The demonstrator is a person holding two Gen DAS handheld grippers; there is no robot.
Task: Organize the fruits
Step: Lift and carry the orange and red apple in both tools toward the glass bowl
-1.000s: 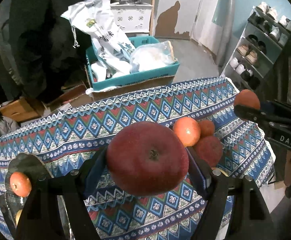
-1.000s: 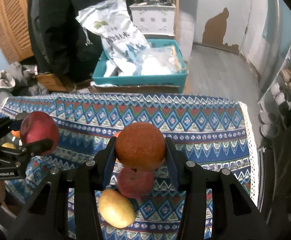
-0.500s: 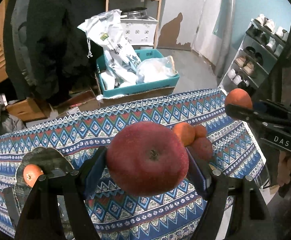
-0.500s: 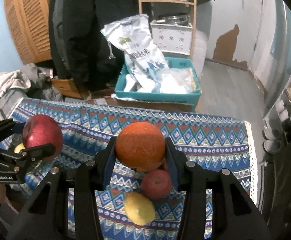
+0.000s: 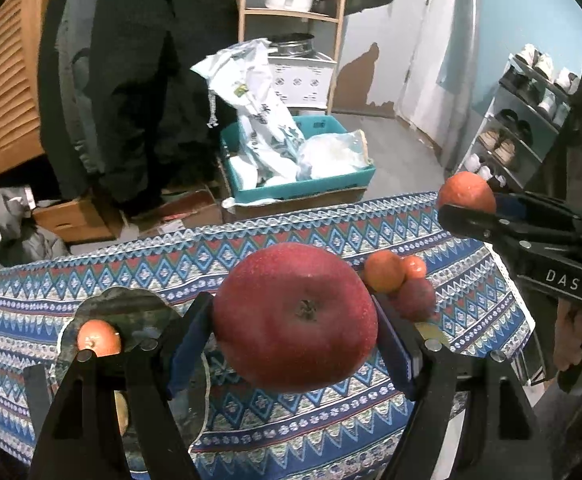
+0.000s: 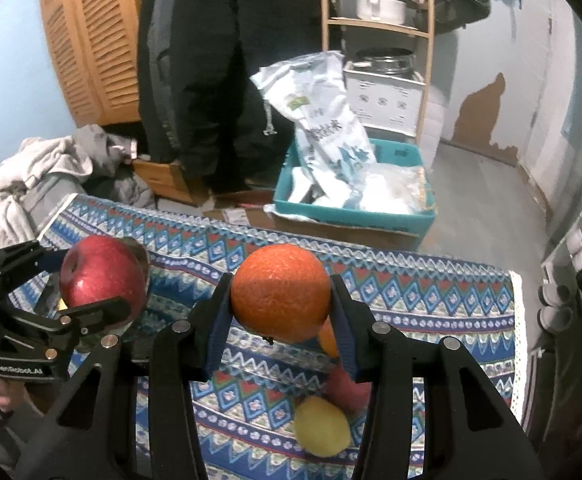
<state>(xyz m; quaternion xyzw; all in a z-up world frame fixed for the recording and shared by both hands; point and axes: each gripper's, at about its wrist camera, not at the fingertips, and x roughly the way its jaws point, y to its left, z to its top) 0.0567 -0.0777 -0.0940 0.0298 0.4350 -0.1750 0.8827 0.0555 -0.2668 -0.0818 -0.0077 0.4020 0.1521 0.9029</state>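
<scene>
Left claw [image 5: 295, 316] clamped on red apple [image 5: 295, 316]; right claw [image 6: 281, 294] on orange [image 6: 281, 294], seemingly above tablecloth [image 6: 411, 292]

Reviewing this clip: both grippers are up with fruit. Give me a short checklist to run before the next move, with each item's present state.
1. Left gripper clamped on the red apple: ok, pads press both sides.
2. Right gripper clamped on the orange: ok.
3. Both fruits lifted clear of the patterned cloth: ok.
4. Glass plate has room: ok, one small orange fruit shows on it, bare glass beside.
5. Grippers apart from each other: ok.
6. Loose fruit pile stable: cannot tell.
</scene>
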